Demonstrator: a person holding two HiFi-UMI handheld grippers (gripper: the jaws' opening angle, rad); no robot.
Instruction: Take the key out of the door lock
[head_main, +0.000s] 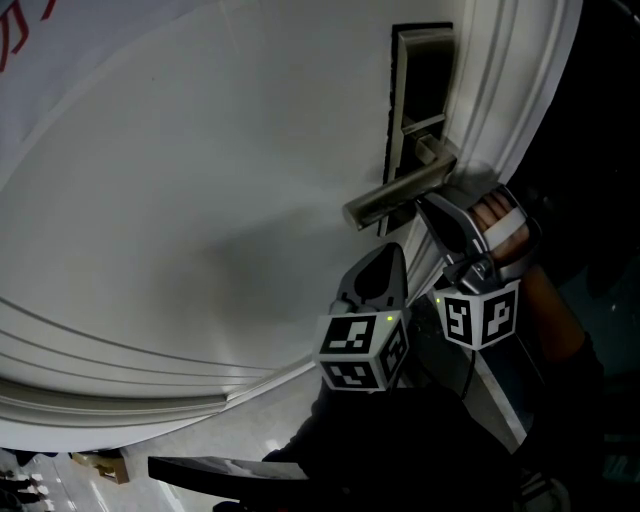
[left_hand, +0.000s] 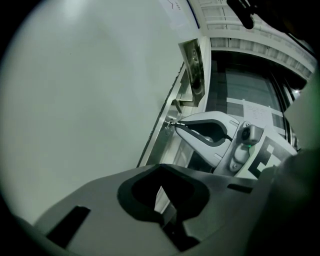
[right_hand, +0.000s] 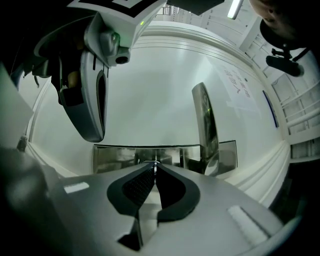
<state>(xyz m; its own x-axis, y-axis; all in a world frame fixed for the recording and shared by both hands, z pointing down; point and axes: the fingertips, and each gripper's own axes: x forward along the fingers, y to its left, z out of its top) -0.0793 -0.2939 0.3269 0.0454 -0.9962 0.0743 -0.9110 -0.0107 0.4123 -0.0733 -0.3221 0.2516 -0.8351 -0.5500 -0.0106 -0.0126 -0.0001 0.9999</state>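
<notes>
Right grey two-jaw gripper (right_hand: 155, 166): jaws clenched on thin metal key (left_hand: 170, 123), key seated in keyhole of brushed-steel lock plate (right_hand: 115, 156). Left grey two-jaw gripper (left_hand: 161, 168): jaws closed, nothing between, held just beside the right one, short of the door. Black-and-white square-marker cube (head_main: 365, 350) on each gripper. Silver lever handle (head_main: 400, 197) near the key, jutting out over the right gripper. White panelled door (head_main: 200, 200); red strokes (head_main: 20, 35) at upper corner, illegible. Posted paper sheet (right_hand: 237, 87), print too small to read.

Small metal key (left_hand: 170, 122), seated in the keyhole, brushed-steel door lock (left_hand: 152, 146)
</notes>
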